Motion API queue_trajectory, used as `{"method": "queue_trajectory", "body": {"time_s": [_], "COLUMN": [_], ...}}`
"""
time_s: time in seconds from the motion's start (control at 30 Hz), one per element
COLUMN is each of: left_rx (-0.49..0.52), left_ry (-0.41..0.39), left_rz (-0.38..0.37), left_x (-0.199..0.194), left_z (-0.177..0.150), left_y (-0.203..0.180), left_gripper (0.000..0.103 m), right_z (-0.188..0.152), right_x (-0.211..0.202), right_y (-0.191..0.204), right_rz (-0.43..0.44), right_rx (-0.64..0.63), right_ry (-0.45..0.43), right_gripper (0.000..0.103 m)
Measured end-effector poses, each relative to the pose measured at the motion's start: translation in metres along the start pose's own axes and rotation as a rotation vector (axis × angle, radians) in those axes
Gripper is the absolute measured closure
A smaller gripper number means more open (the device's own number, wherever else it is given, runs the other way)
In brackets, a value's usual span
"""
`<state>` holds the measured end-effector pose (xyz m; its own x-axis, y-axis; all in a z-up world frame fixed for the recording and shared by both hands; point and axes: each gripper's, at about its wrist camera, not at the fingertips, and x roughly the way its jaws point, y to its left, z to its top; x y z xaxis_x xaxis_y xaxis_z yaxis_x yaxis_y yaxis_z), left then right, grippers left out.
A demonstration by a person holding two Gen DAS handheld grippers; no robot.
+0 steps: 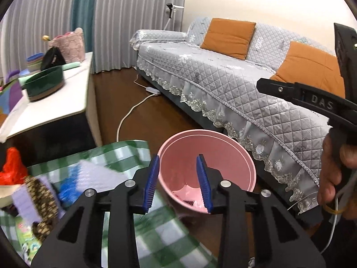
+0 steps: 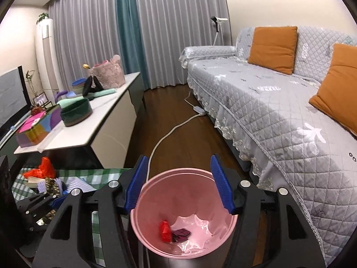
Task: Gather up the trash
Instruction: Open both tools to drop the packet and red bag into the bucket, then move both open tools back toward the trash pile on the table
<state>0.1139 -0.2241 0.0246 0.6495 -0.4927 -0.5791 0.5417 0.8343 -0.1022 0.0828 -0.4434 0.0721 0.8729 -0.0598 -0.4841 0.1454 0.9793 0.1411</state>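
Note:
A pink bin (image 2: pixel 178 178) stands on the dark floor beside a low table with a green checked cloth (image 1: pixel 125 151). Inside the bin lie a red wrapper (image 2: pixel 165 231) and a purple wrapper (image 2: pixel 181 232). My right gripper (image 2: pixel 179 157) hovers over the bin, open, with nothing between its blue pads. My left gripper (image 1: pixel 178 156) is open too and holds nothing; it sits over the table's edge, pointing at the bin (image 1: pixel 207 156). On the cloth lie a red plastic bag (image 1: pixel 11 167), a blue wrapper (image 1: pixel 67 189) and a leopard-patterned item (image 1: pixel 42 192).
A grey quilted sofa (image 2: pixel 267 111) with orange cushions runs along the right. A white cabinet (image 2: pixel 107 120) on the left carries a green bowl (image 2: pixel 75 111) and boxes. A white power cord (image 2: pixel 171 131) crosses the floor. A hand (image 1: pixel 332 172) grips the right tool.

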Motion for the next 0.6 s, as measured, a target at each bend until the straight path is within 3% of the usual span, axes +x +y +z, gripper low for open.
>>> {"method": "queue_trajectory", "body": {"time_s": [0.2,0.3,0.43,0.6], "left_rx": [-0.028,-0.051,-0.075,-0.142], "left_ry": [-0.041,-0.056,-0.071,-0.079], "left_rz": [0.035,0.063,0.111,0.188], "left_x": [-0.057,-0.083,-0.118,-0.149], "left_z": [-0.012,-0.020,-0.034,-0.060], "left_y": [0.024,0.041,0.065,0.100], "left_gripper": [0.074,0.076,0.076,0.076], "right_z": [0.008,0.006,-0.002,-0.010], "right_x": [-0.025,-0.035,-0.035,-0.026], "right_y": [0.028,0.046,0.070,0.097], "right_rz": [0.052,0.086,0.138,0.186], "right_rx": [-0.009,-0.035,-0.074,-0.111], "right_ry": [-0.042,-0.064,-0.045,-0.020], "right_gripper": [0.047,0.055,0.068,0.069]}}
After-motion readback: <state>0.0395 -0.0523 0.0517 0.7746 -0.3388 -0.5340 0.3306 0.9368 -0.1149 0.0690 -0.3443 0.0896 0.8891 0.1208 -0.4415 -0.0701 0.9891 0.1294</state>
